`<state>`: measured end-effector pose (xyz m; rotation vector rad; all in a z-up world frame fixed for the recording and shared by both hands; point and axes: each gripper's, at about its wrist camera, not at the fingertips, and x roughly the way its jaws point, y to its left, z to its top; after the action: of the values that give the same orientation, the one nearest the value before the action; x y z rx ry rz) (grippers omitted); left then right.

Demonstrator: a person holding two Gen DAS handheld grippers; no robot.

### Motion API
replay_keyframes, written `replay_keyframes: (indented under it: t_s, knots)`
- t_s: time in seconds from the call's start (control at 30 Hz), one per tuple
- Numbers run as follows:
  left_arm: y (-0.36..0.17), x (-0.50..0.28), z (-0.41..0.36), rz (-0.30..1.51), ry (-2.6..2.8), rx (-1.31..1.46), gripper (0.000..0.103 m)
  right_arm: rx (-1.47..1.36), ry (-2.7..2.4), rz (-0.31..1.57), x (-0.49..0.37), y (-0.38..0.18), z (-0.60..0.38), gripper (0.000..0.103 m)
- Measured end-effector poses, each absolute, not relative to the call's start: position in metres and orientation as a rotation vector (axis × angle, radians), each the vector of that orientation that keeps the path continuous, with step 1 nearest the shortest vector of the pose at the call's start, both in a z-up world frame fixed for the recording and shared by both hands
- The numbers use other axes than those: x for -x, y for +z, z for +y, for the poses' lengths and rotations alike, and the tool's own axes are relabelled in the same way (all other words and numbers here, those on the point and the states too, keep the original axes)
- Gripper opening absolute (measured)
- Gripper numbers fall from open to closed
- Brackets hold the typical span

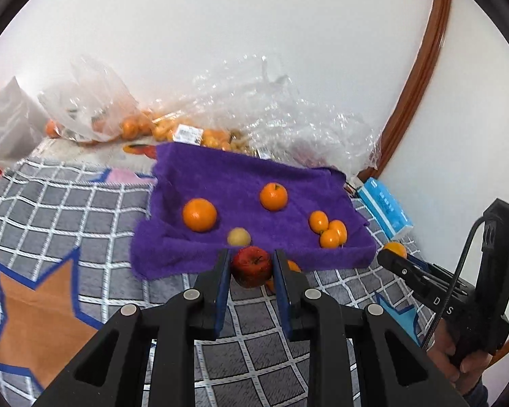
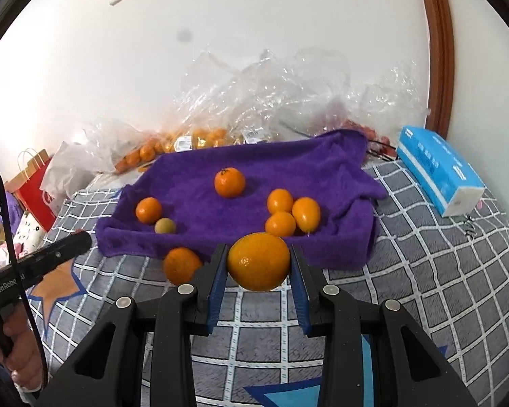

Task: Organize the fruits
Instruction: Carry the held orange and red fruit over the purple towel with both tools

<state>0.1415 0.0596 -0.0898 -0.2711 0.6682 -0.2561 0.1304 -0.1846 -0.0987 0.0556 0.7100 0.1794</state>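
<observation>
We are carrying a red apple (image 1: 251,266) pinched in the left gripper (image 1: 249,268) jaws and an orange (image 2: 258,261) pinched in the right gripper (image 2: 258,264) jaws, aiming ahead to the purple towel (image 2: 200,183), releasing gently beside matching fruit.

I've got an apple (image 1: 251,266) pinched in the left gripper (image 1: 249,264) and a big orange (image 2: 258,261) in the right gripper (image 2: 258,264), both just in front of the towel (image 2: 193,169). Loose fruit sits on it, bags (image 2: 254,101) behind, tissue pack (image 2: 437,176) right.
</observation>
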Motion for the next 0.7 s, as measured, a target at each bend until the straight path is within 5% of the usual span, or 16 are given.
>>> replay_keyframes:
  t_s: [0.7]
  knots:
    - [-0.065,-0.191,0.097,0.639,-0.176,0.297,0.023,-0.064,0.186,0.59,-0.16,-0.05,-0.185,0.035]
